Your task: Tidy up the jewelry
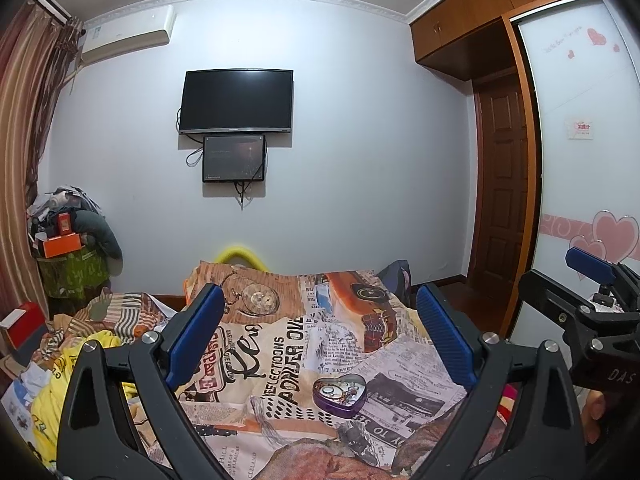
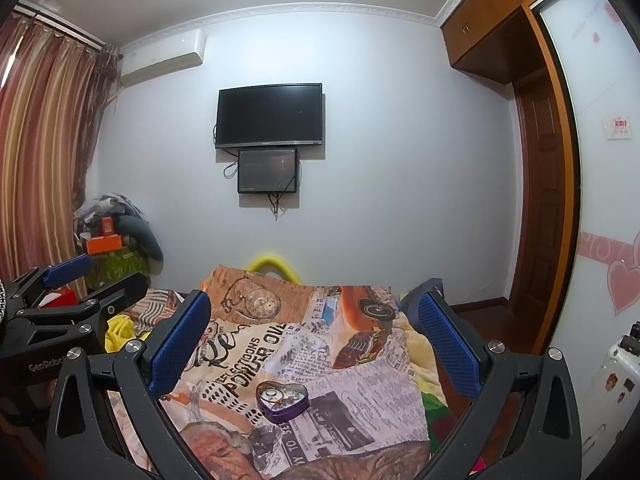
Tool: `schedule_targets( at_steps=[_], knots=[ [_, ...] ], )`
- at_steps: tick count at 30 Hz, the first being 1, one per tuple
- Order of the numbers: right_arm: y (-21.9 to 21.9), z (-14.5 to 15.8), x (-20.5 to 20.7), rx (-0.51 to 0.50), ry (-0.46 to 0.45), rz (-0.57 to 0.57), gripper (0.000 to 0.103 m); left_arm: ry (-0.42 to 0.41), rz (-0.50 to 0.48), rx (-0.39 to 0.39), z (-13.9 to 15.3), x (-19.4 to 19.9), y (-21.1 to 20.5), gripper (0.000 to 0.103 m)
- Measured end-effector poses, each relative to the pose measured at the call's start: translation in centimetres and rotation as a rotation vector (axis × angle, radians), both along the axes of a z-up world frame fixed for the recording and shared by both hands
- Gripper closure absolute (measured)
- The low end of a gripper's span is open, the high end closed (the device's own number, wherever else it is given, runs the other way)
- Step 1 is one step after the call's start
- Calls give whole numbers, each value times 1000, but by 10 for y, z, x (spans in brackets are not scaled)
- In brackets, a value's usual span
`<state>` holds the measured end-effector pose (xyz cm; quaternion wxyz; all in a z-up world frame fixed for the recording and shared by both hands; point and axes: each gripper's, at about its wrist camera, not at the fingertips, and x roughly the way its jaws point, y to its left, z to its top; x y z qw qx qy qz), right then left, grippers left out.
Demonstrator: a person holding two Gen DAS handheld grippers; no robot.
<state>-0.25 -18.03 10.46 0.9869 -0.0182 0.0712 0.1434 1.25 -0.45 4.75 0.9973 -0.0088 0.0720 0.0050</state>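
The open heart tin (image 1: pixel 340 394) is seen on the bed's near edge, ahead of both spread grippers, left gripper (image 1: pixel 320 336) and right gripper (image 2: pixel 316 344).

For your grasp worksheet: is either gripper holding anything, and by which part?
Nothing is held. The left gripper and right gripper are both open above the purple heart-shaped metal tin.

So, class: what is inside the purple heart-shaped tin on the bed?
The heart-shaped tin lies open on the printed blanket. Inside are small mixed jewelry pieces, including pale rings. Whatever lies beneath that tangle, and the tin's floor, stays hidden.
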Motion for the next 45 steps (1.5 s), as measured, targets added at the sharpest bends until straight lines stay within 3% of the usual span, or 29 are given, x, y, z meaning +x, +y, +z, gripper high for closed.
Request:
schedule_targets(
  at_steps=[45],
  knots=[
    [0,2,0,8,14,-9,0,27,-39,-16,-2,5,2,6]
  ],
)
